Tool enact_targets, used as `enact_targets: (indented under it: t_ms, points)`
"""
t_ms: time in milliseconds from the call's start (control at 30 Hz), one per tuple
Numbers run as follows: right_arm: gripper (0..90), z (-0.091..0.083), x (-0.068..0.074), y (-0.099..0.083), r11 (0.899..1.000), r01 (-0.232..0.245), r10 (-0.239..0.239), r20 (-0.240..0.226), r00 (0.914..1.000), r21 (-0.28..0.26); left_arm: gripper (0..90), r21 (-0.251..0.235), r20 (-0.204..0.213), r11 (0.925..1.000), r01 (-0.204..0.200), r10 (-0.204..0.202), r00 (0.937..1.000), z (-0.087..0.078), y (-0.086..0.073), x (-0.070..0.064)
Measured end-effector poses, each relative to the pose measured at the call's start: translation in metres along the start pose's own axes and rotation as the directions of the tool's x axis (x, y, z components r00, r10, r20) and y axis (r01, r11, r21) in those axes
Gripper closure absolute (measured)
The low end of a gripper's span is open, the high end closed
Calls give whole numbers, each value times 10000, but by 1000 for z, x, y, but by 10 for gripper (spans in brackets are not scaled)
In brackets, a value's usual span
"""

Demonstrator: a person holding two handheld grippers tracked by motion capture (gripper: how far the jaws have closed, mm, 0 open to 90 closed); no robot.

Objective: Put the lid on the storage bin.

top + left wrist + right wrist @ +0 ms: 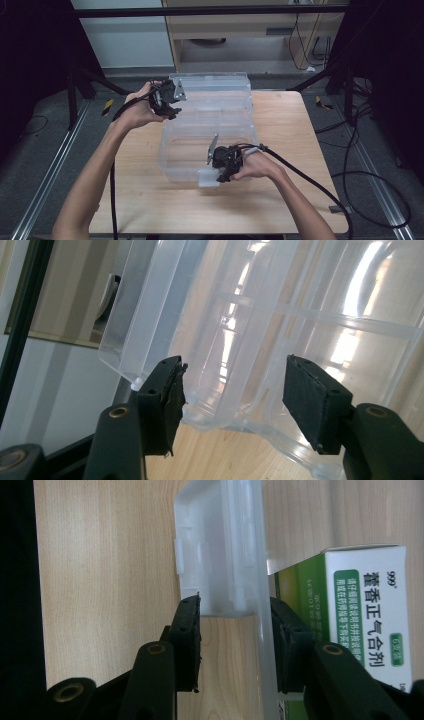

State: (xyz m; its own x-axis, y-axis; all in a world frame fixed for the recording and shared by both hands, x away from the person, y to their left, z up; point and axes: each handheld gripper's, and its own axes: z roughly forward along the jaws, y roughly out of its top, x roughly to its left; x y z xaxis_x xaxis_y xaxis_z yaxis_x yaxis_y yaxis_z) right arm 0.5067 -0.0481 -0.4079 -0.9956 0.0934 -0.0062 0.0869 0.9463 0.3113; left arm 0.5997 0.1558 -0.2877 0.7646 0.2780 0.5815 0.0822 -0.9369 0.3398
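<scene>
Right gripper [223, 176] sits at the near front edge of the clear plastic box [210, 125], jaws narrowed around the box's front wall and its latch tab [215, 565]: one jaw outside on the tab side, the other inside the wall. Whether the pads actually press the plastic cannot be told; a thin gap seems to remain on the tab side. Just inside the box wall, right beside the inner jaw, lies a green and white medicine carton [360, 615] with printed Chinese text.

Left gripper [167, 102] is at the far left corner of the box, by the raised lid [212, 82]. Its jaws are wide apart, holding nothing; in the left gripper view the lid's clear rim [150, 315] stands between and beyond the two pads, not touched by either.

The box stands in the middle of the wooden table [150, 200], lid tipped up at the far side of the box. The person's left hand [137, 110] holds its gripper left of the box; right hand [257, 165] holds its gripper at the box's near right. Black cables trail from both grippers toward the near edge of the table.
</scene>
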Motion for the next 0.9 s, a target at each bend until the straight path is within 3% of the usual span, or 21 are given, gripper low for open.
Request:
enact_targets:
  t_ms: [600,900]
  points:
    - [617,0,1,0,10000,4,-4,-7,10000,-45,444,323,442,9945,-994,979,9942,23,14,2]
    - [619,0,1,0,10000,51,-51,7,10000,-37,495,288,541,9928,-1160,1143,9920,31,21,1]
